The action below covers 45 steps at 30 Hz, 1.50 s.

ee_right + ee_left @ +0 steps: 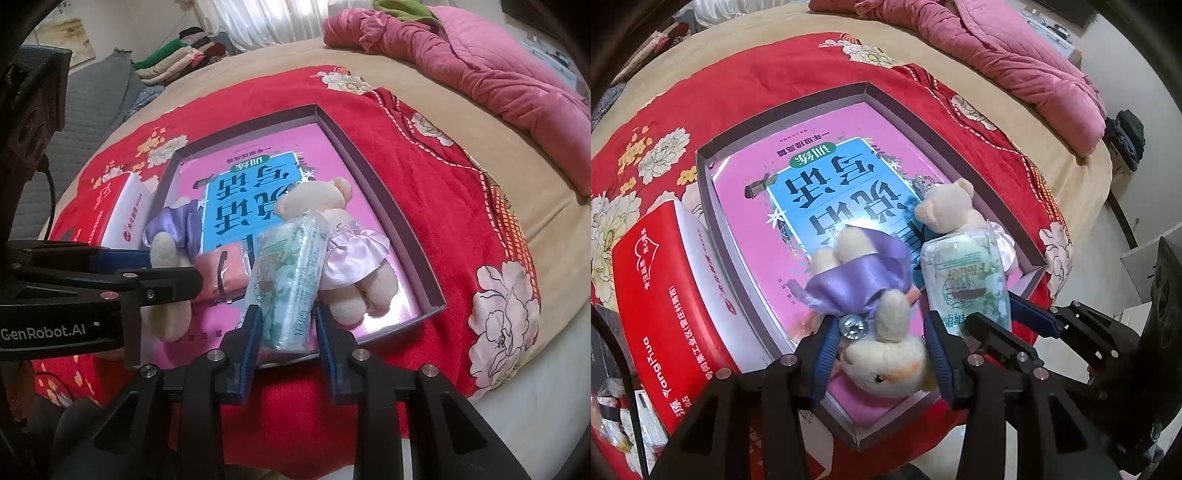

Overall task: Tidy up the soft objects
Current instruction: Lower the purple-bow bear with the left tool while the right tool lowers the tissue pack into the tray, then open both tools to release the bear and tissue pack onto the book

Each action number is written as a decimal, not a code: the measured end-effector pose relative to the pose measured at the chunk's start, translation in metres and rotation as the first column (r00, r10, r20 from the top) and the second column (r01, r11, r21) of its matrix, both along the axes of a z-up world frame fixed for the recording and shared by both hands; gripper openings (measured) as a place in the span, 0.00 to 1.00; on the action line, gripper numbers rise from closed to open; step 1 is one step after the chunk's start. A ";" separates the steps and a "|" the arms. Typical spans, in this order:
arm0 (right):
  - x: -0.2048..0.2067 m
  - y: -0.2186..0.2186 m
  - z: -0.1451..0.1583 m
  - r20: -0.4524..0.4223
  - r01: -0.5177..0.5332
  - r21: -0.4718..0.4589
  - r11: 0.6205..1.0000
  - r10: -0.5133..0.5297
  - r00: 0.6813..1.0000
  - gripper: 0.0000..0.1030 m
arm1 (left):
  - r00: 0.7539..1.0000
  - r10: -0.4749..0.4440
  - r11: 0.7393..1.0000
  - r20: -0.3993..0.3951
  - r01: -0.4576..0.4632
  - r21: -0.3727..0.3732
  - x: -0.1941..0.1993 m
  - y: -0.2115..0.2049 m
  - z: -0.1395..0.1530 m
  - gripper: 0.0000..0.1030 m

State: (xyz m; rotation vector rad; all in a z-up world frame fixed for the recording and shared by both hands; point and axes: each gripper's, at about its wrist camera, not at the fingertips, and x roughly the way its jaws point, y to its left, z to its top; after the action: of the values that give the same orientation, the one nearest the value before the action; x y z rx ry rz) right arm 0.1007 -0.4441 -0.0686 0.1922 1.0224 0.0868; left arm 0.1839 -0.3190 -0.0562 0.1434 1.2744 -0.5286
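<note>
A shallow grey box point(701, 162) lies on a red floral blanket, with a pink and blue book point(820, 177) inside it. My left gripper point(882, 354) is shut on a plush rabbit in a purple satin dress point(864, 280), holding its head over the box's near edge. My right gripper point(286, 339) is shut on a green and white tissue packet point(290, 273), which also shows in the left wrist view point(967, 277). A cream bear in a pink dress point(343, 236) lies in the box beside the packet. The rabbit point(173, 229) sits left of the packet.
A red and white carton point(665, 295) lies left of the box. A small pink pack point(221, 273) sits in the box between the rabbit and packet. A rumpled pink quilt point(480, 66) lies at the far side of the bed. Folded clothes point(181, 55) are stacked beyond.
</note>
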 end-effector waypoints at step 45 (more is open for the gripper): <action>-0.011 -0.003 0.039 0.051 0.123 -0.078 0.989 -0.119 0.992 0.57 | 0.990 0.066 0.991 0.126 -0.050 -0.127 -0.037 0.060 0.069 0.58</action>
State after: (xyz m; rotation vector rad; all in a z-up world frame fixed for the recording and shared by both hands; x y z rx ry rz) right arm 0.0900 -0.4470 -0.0293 0.1769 0.9640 -0.0601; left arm 0.1468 -0.2594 0.0131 0.0357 1.1126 -0.5381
